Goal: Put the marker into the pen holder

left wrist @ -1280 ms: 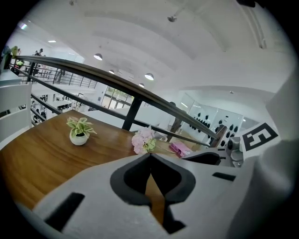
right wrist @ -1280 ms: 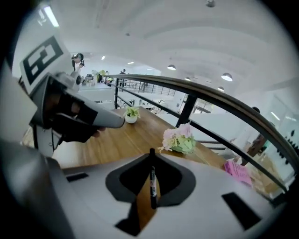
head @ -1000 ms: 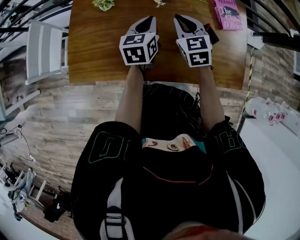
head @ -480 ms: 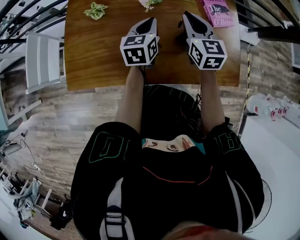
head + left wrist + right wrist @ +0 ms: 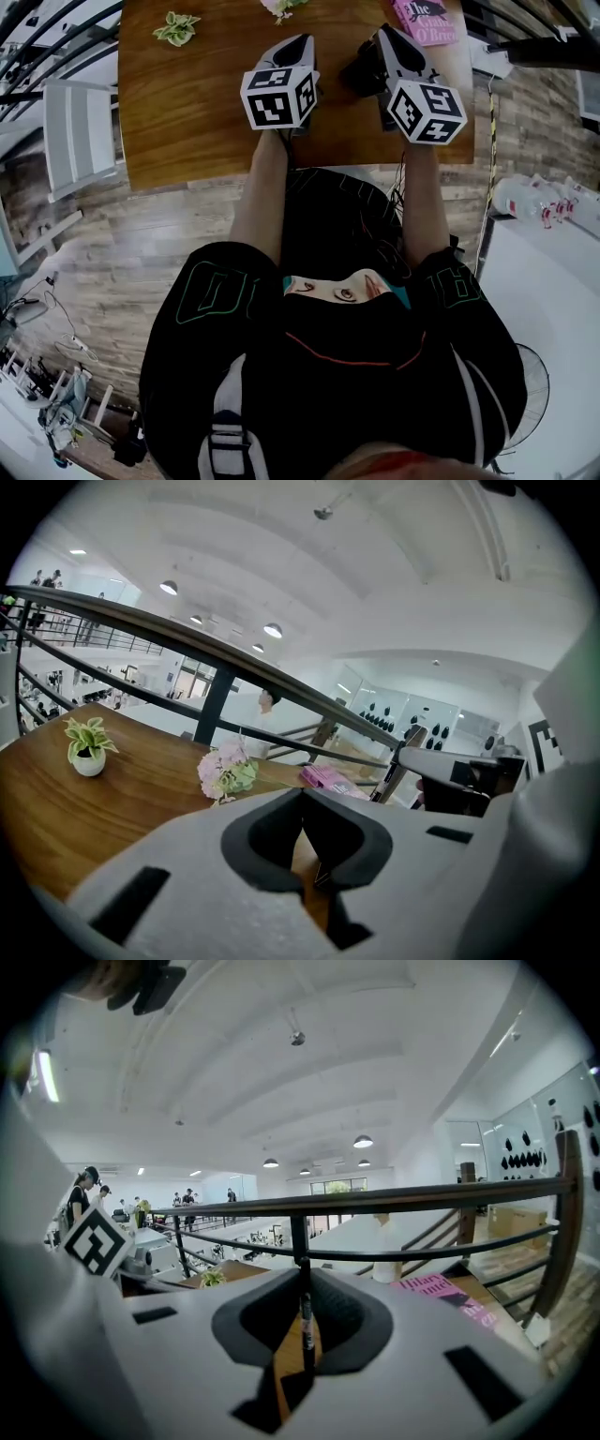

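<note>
In the right gripper view a thin dark marker [image 5: 306, 1330] stands upright between the jaws of my right gripper [image 5: 305, 1279], which is shut on it. In the head view the right gripper [image 5: 386, 36] hovers over the far right part of the wooden table [image 5: 197, 103]. A black object [image 5: 360, 71], which looks like the pen holder, sits just left of its jaws. The left gripper [image 5: 302, 45] is held beside it over the table's middle. Its jaws [image 5: 302, 797] meet at the tips with nothing between them. The marker itself is too small to make out in the head view.
A pink book [image 5: 427, 17] lies at the table's far right corner. A small potted plant [image 5: 175, 26] and a bunch of pink flowers [image 5: 223, 772] stand along the far edge. A dark railing [image 5: 375, 1194] runs behind the table. A white chair [image 5: 80, 131] is left of it.
My right gripper has swung to the right and further out over the table; the black object now shows on its left side instead of its right. The left gripper has stayed put.
</note>
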Tool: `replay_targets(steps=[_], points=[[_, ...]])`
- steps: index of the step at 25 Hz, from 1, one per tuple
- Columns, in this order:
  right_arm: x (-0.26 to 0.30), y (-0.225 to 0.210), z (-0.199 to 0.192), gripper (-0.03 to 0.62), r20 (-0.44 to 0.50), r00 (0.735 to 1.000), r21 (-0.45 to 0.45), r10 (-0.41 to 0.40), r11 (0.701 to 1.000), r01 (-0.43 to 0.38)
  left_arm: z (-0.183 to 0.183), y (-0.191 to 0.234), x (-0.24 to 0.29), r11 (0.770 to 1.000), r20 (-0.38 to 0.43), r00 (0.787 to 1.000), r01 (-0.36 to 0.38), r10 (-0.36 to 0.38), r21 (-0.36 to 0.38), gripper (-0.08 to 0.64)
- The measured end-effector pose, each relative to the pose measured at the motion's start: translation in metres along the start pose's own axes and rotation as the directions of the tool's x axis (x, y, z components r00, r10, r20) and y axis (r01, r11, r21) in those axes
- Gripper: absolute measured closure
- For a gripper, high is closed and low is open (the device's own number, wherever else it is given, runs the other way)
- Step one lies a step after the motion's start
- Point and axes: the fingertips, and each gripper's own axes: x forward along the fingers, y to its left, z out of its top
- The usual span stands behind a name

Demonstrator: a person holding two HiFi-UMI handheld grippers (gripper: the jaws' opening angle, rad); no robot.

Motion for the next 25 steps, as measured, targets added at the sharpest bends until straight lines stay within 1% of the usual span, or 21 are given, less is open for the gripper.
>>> replay_targets(steps=[7, 13, 18, 25], points=[[-0.018, -0.013, 0.01, 0.551, 0.067, 0.998, 0.089, -0.016, 0.996, 0.01, -0.007, -0.013, 0.008, 0.999, -0.027, 0.999, 0.036, -0.036, 0.008, 0.552], [-0.032, -0.02, 0.013, 0.552, 0.093, 0.995, 0.126, -0.041, 0.992, 0.029, -0.015, -0.024, 0.014, 0.998, -0.052, 0.996, 0.067, -0.066, 0.017, 0.551], [-0.042, -0.024, 0.008, 0.552, 0.092, 0.994, 0.15, -0.054, 0.988, 0.039, -0.023, -0.033, 0.017, 0.996, -0.072, 0.994, 0.088, -0.086, 0.023, 0.552], [-0.043, -0.022, -0.011, 0.552, 0.053, 0.998, 0.178, -0.036, 0.984, 0.026, -0.032, -0.038, 0.02, 0.995, -0.091, 0.992, 0.096, -0.093, 0.024, 0.551]])
